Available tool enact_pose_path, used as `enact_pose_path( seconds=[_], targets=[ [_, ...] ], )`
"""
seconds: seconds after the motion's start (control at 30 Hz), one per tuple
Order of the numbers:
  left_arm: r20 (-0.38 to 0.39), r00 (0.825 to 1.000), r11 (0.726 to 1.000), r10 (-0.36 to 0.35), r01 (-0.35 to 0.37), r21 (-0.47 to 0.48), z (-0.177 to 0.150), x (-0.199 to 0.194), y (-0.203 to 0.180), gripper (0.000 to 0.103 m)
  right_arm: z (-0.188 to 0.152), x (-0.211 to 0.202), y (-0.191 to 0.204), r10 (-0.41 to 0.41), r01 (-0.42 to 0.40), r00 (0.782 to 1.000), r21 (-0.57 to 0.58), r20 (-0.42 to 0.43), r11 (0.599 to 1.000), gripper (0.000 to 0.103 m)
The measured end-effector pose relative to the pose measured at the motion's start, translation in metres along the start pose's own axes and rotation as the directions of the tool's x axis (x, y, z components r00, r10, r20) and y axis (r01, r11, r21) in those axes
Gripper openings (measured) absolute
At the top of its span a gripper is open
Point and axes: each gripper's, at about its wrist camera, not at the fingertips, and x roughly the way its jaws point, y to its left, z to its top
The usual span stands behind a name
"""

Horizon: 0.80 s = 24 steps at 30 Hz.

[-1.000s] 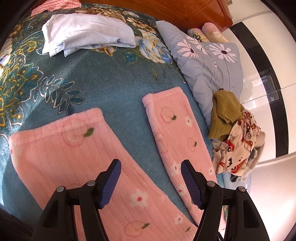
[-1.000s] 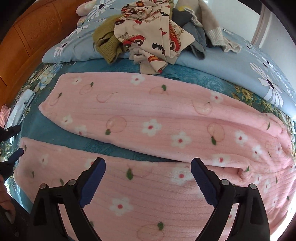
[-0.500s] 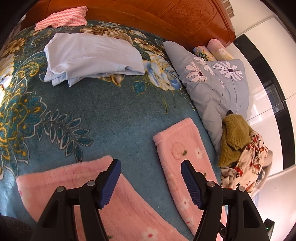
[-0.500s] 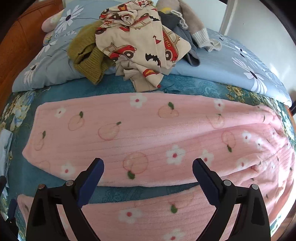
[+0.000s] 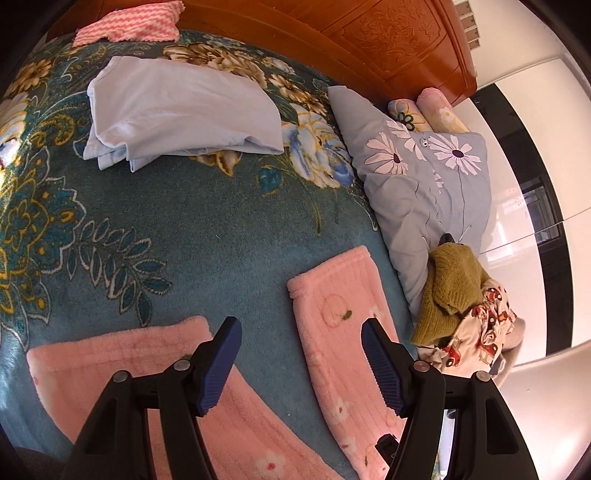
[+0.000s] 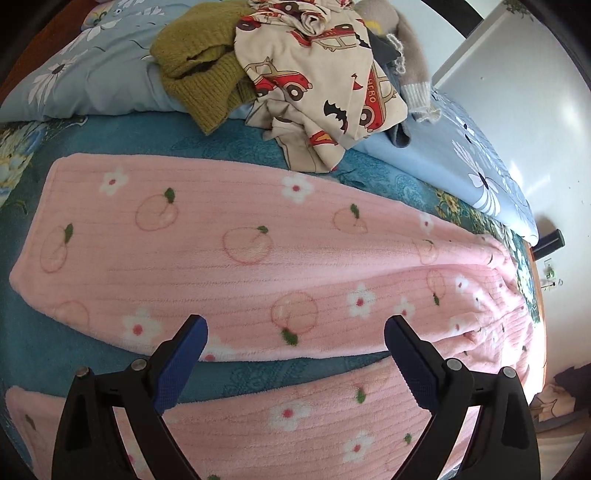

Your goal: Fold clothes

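Observation:
Pink fleece pyjama trousers (image 6: pixel 280 251) printed with peaches and flowers lie flat on the teal bedspread, both legs spread apart. In the left wrist view the two leg cuffs show: one cuff (image 5: pixel 332 295) at centre right, the other cuff (image 5: pixel 122 354) at lower left. My left gripper (image 5: pixel 301 354) hovers open over the gap between the cuffs, nothing between its blue pads. My right gripper (image 6: pixel 295 354) stands open above the inner edge of the farther leg, holding nothing.
A folded pale blue garment (image 5: pixel 177 110) and a pink zigzag cloth (image 5: pixel 129 22) lie near the wooden headboard (image 5: pixel 369 40). A heap of unfolded clothes, olive knit (image 6: pixel 199 70) and car-print fabric (image 6: pixel 317 81), rests on the blue flowered pillow (image 5: pixel 424 177). White wall beyond the bed.
The left gripper drew back toward the trouser cuffs, so more bedspread and headboard show. The right gripper moved toward the farther leg and the clothes heap. Both stayed open.

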Motion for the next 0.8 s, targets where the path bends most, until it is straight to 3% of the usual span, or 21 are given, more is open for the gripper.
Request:
enact_pose_path(
  seconds=[0.13,0.27,0.37,0.5,0.63,0.8],
  targets=[
    [0.038,0.999,0.997,0.035,-0.038,0.063,-0.023,0.005,-0.021,0.071,0.002,0.012,0.006,0.075,-0.074,0.997,-0.122,0.007,0.99,0.097],
    [0.086,0.992,0.972,0.092,-0.108,0.208,-0.061,0.011,-0.053,0.071,-0.002,0.014,-0.013,0.227,-0.208,0.972,-0.213,0.066,0.955,0.097],
    [0.146,0.983,0.923,0.115,-0.16,0.35,-0.082,0.005,-0.074,0.071,-0.004,0.017,-0.062,0.289,-0.275,0.953,-0.146,0.088,0.95,0.097],
    [0.257,0.96,0.836,0.109,-0.228,0.499,-0.099,-0.016,-0.092,0.071,-0.006,0.021,-0.142,0.342,-0.346,0.932,0.01,0.122,0.938,0.097],
    [0.276,0.951,0.84,0.137,-0.259,0.477,-0.096,-0.038,-0.083,0.071,-0.01,0.026,-0.202,0.424,-0.448,0.887,0.119,0.184,0.886,0.097],
    [0.292,0.945,0.864,0.149,-0.268,0.425,-0.096,-0.072,-0.066,0.072,-0.033,0.029,-0.234,0.546,-0.569,0.818,0.117,0.178,0.814,0.097]
  ],
)
